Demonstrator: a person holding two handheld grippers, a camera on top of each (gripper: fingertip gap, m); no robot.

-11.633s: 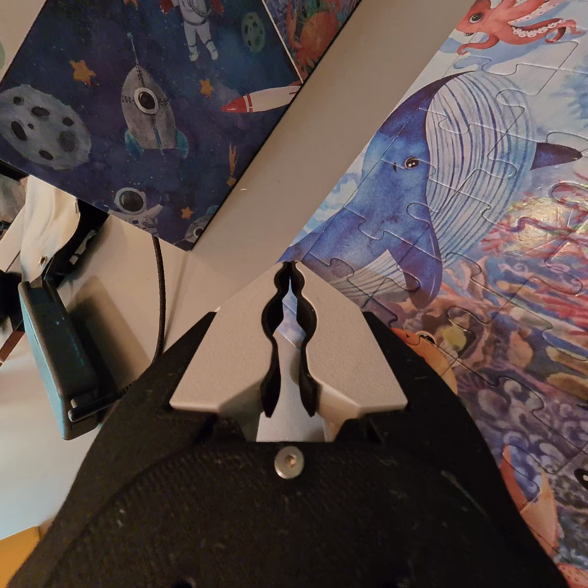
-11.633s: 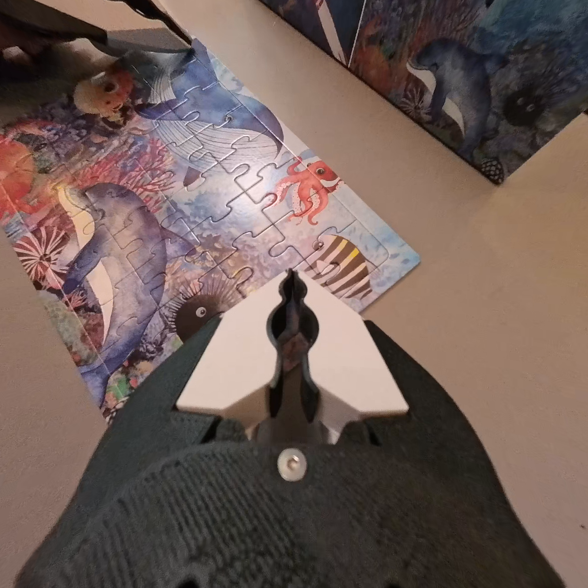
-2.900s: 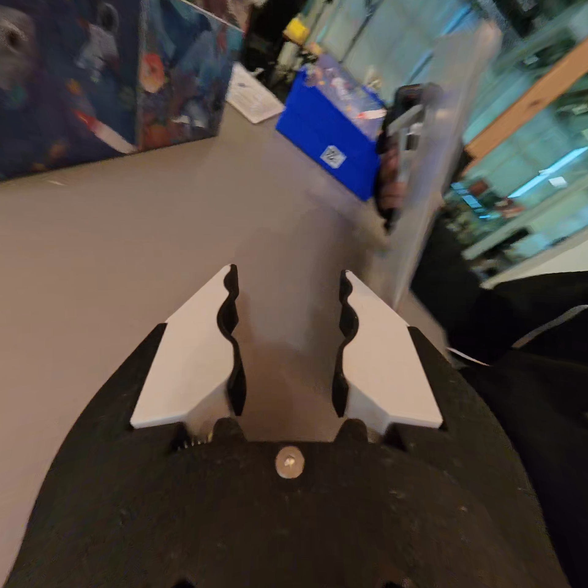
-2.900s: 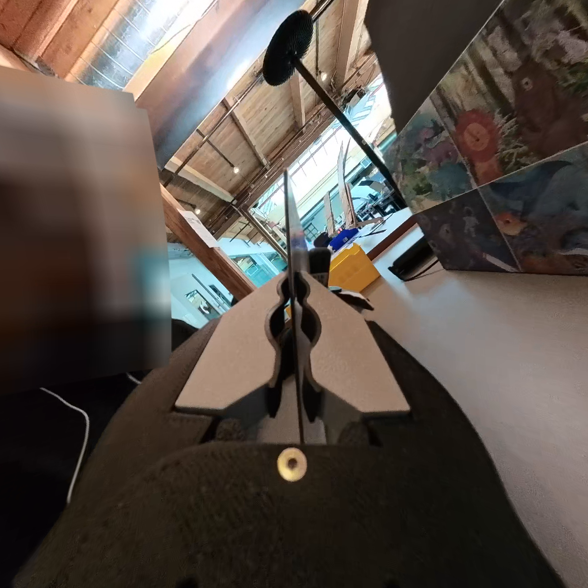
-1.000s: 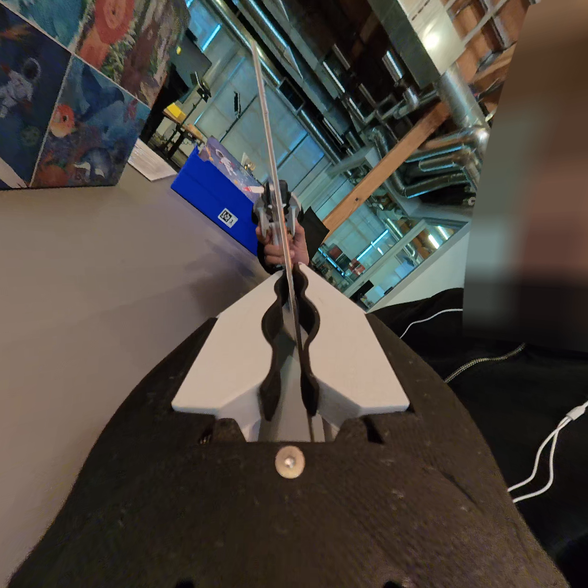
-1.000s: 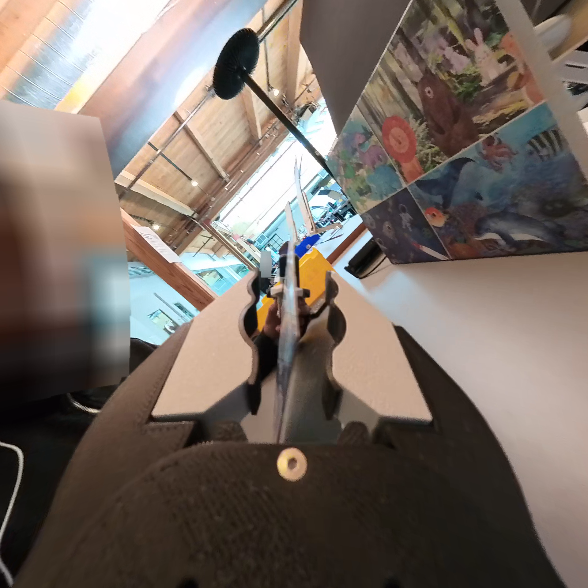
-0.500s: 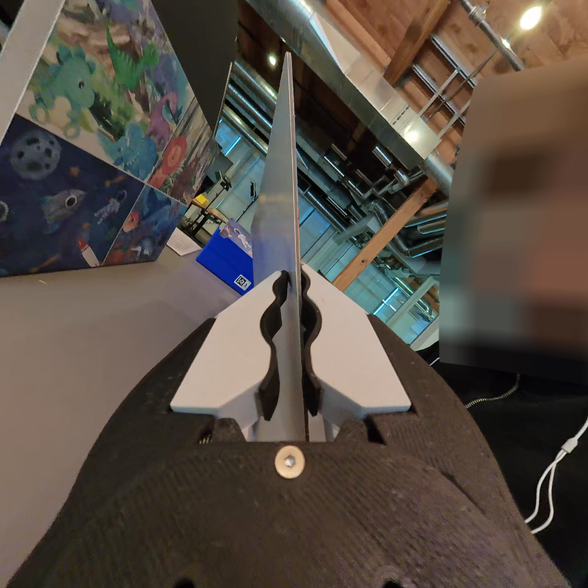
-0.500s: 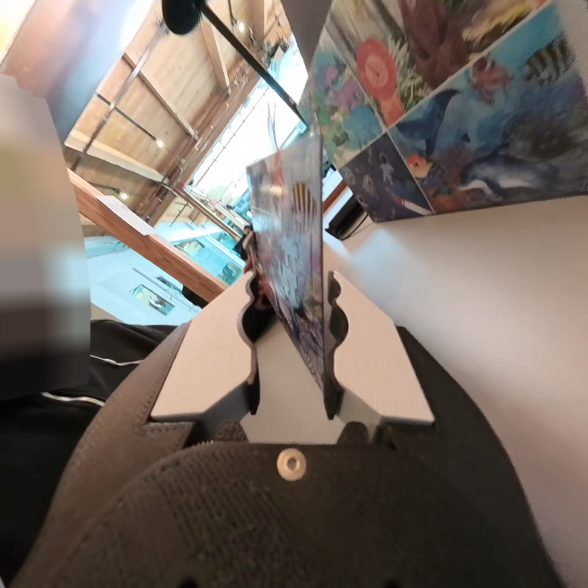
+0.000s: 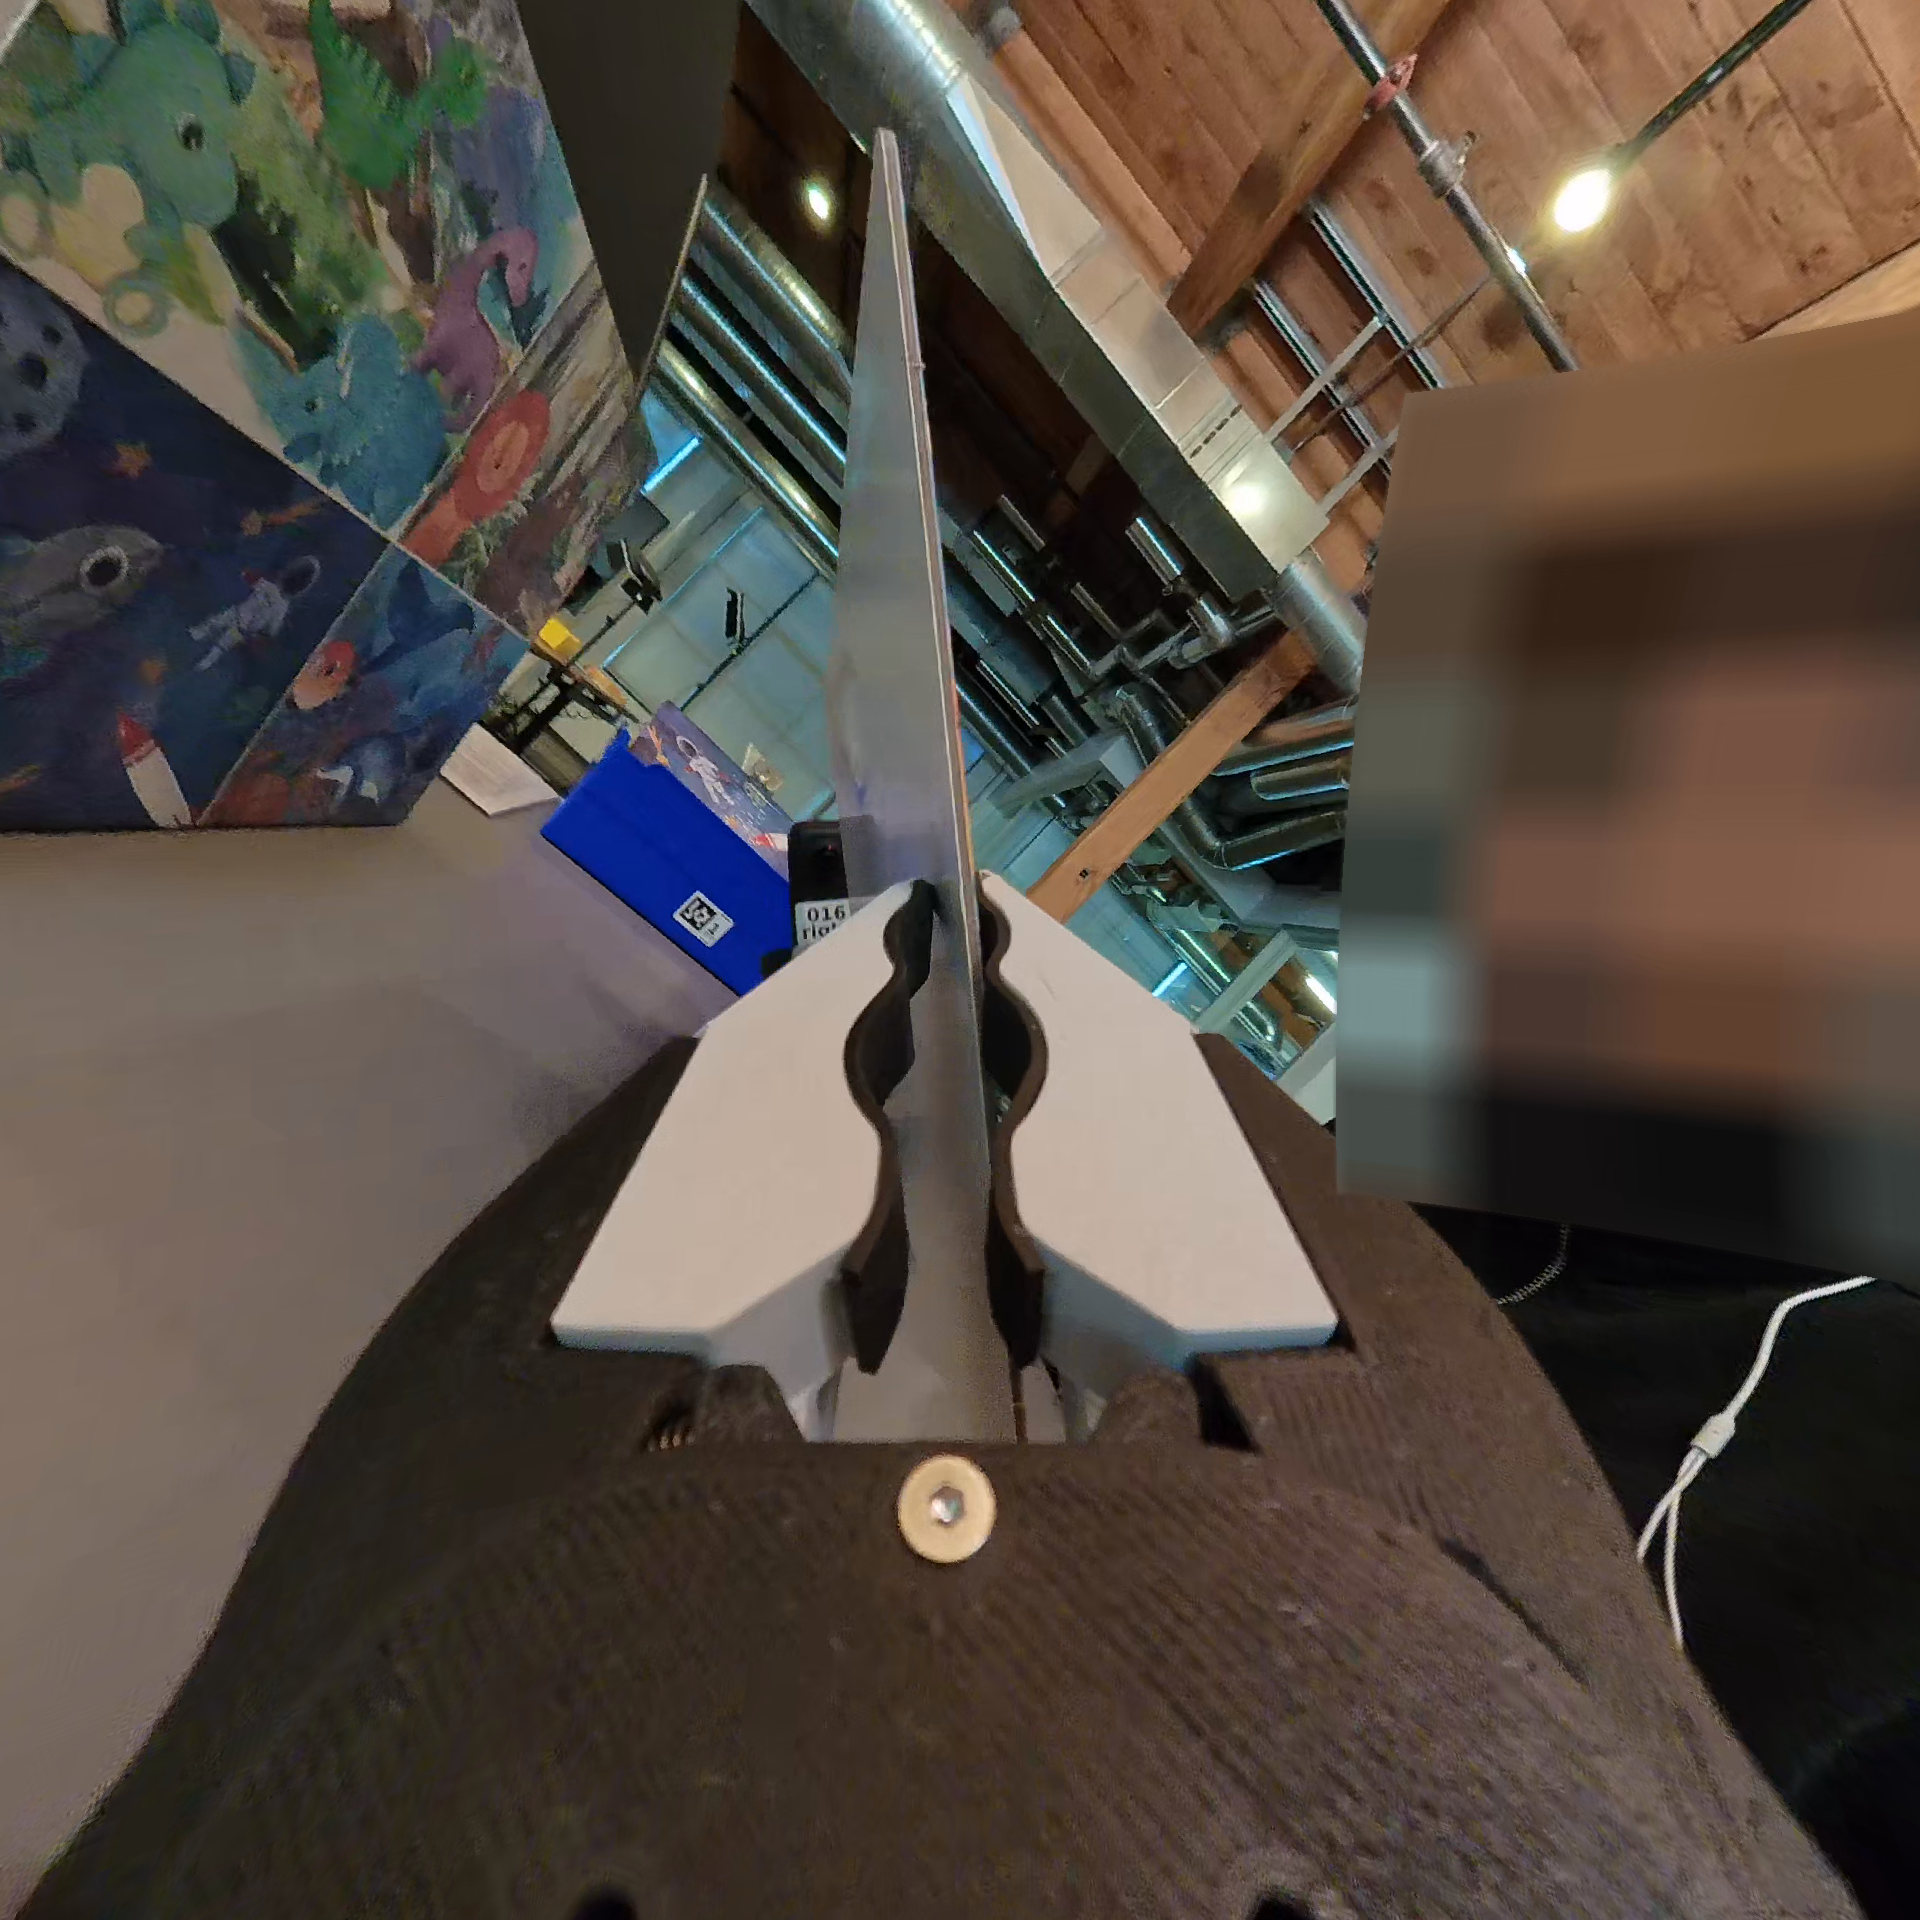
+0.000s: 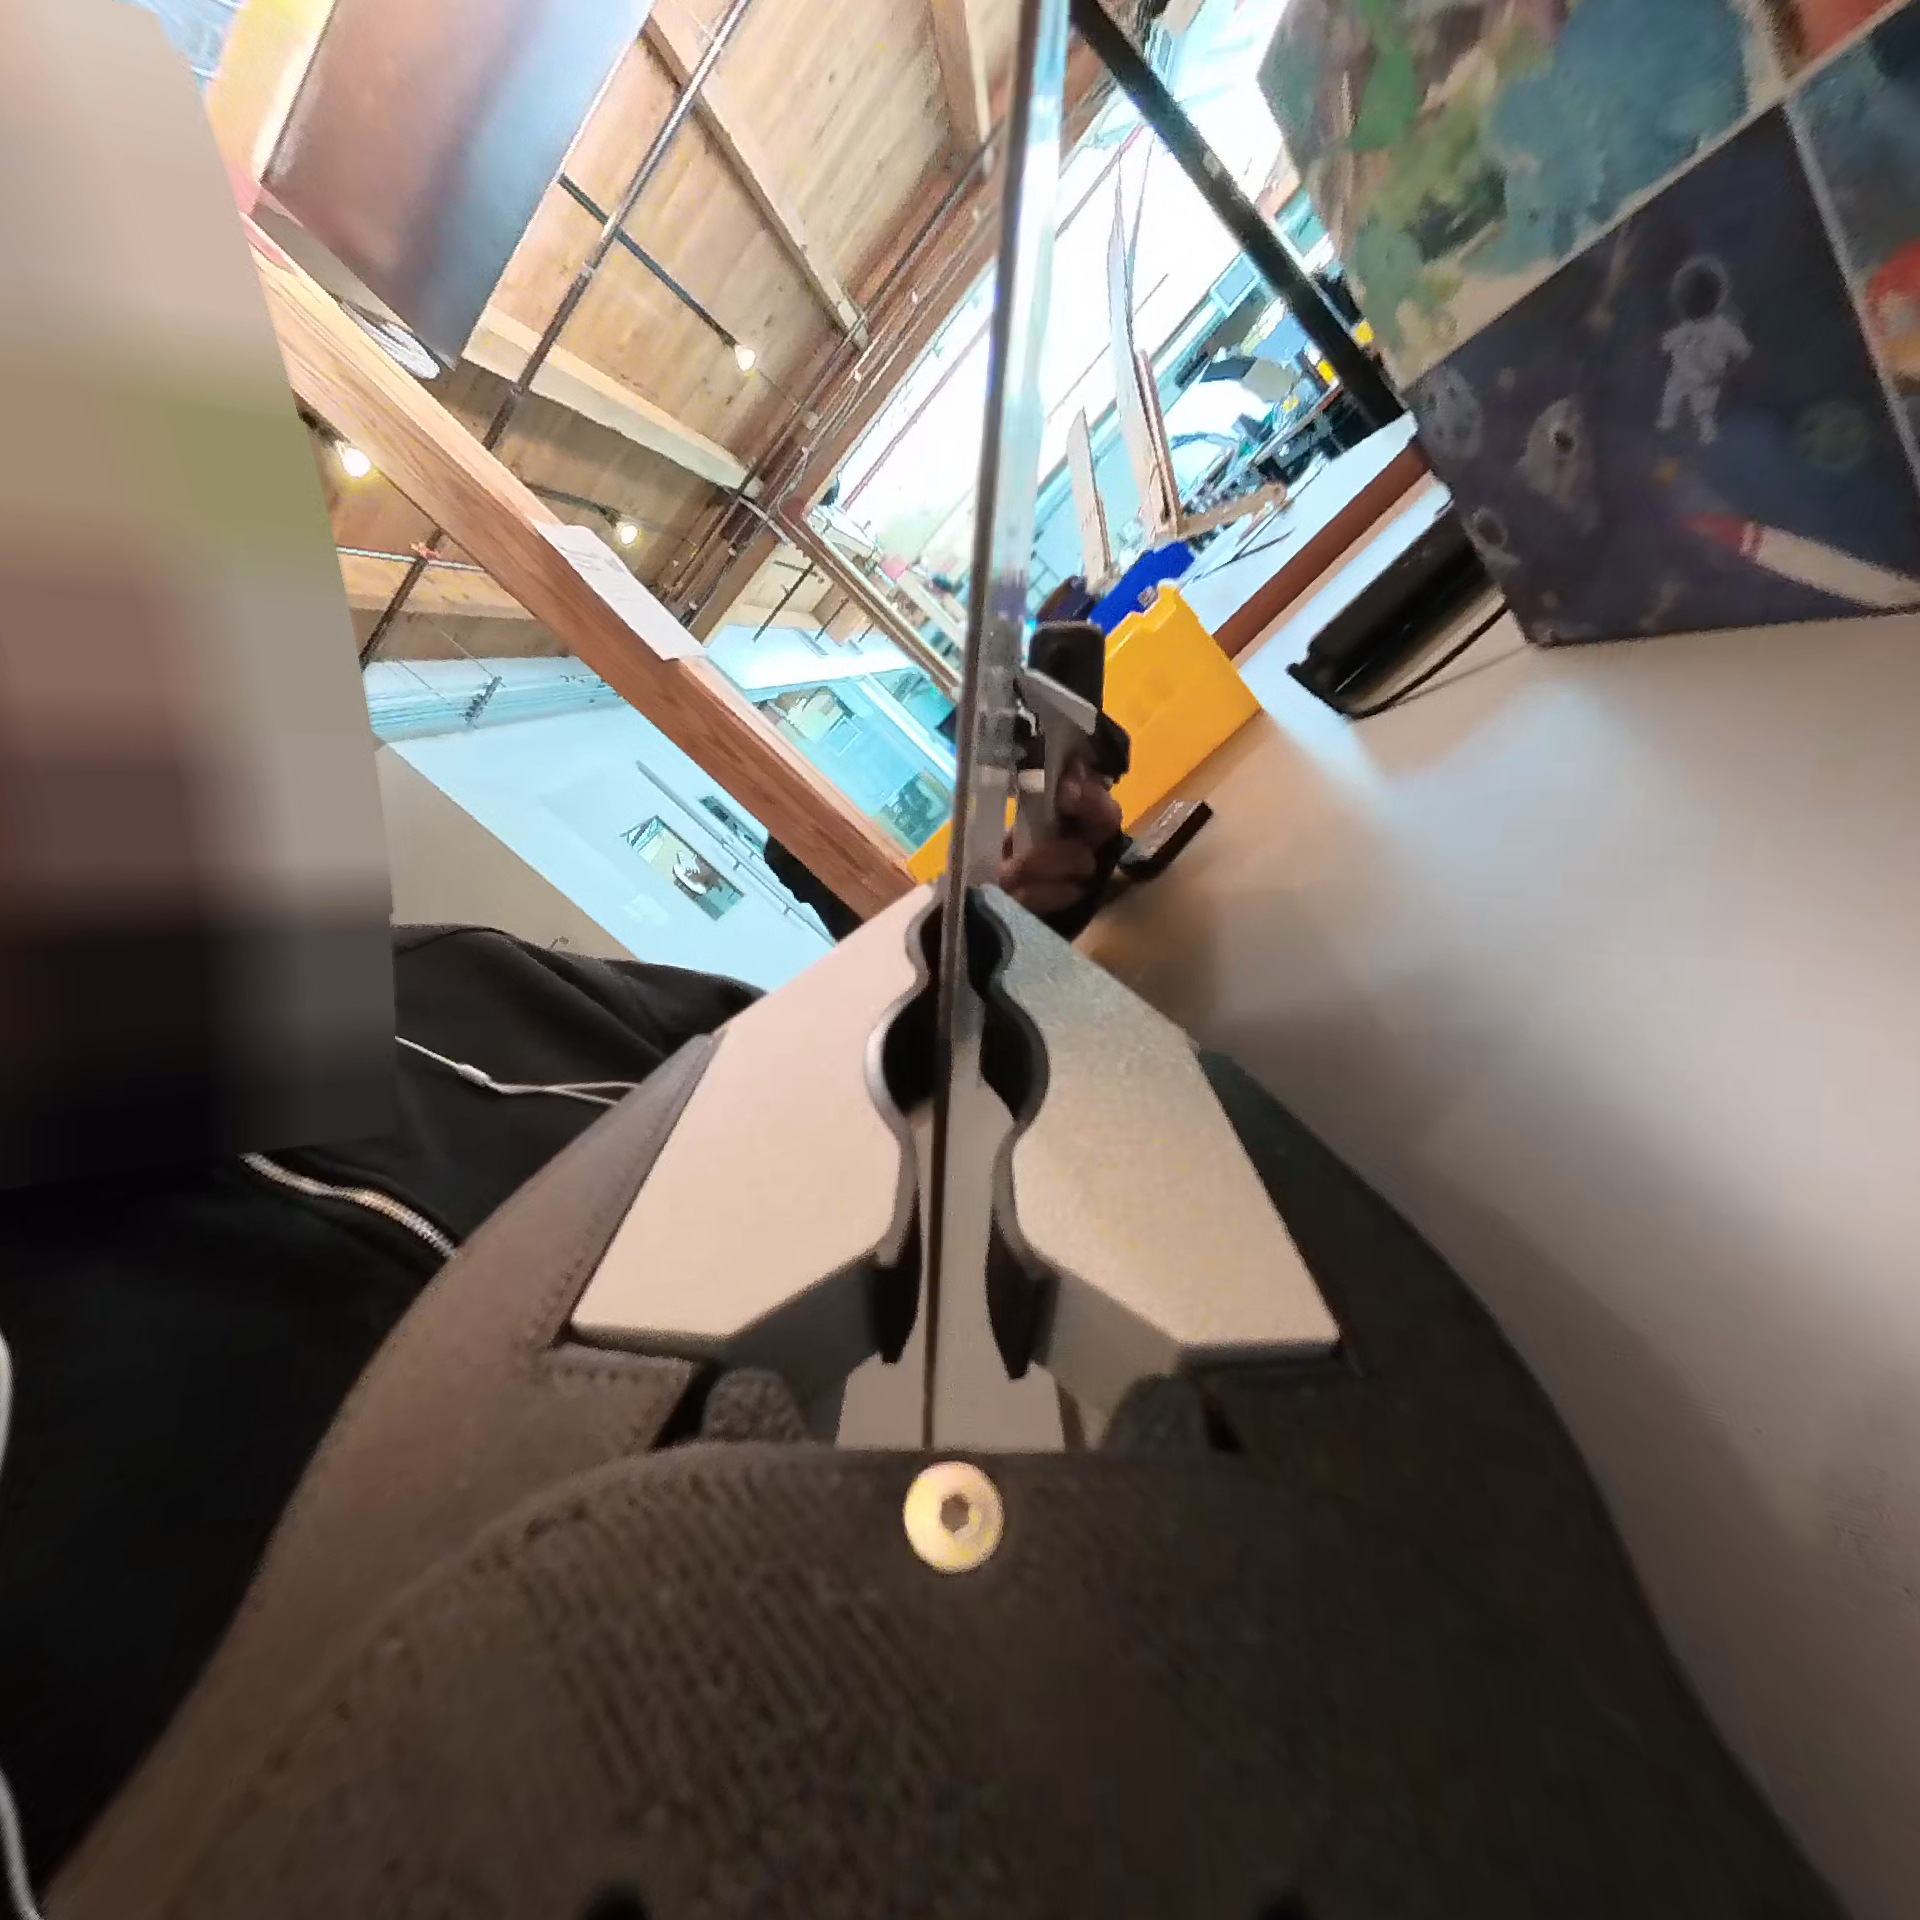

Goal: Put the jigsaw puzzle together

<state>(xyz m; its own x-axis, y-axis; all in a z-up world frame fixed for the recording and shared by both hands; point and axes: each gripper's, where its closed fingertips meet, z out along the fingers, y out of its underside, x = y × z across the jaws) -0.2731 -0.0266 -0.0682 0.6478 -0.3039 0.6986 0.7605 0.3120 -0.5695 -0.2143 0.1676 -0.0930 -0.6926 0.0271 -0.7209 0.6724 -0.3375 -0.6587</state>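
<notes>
The assembled jigsaw puzzle (image 9: 896,623) is held up off the table, standing on edge. In the left wrist view I see its grey back and thin edge. My left gripper (image 9: 951,904) is shut on one end of it. In the right wrist view the puzzle (image 10: 1013,416) is an edge-on sliver, and my right gripper (image 10: 954,912) is shut on its other end. The left gripper (image 10: 1060,748), with a hand on it, shows at the far end of the sheet. The right gripper's black body (image 9: 821,883) shows behind the sheet in the left wrist view.
The grey table (image 9: 260,1039) lies below. A puzzle box with picture panels (image 9: 208,520) stands on it, also in the right wrist view (image 10: 1662,364). A blue bin (image 9: 665,852), a yellow bin (image 10: 1164,707) and a black device (image 10: 1392,623) sit farther off. A person in black clothing (image 9: 1714,1455) is close by. Across from one pair of fingers to the other is roughly 20 cm.
The right jaws, apart around the puzzle half a second ago, have closed on it. The puzzle has turned edge-on in the right wrist view. The left gripper stays shut on it.
</notes>
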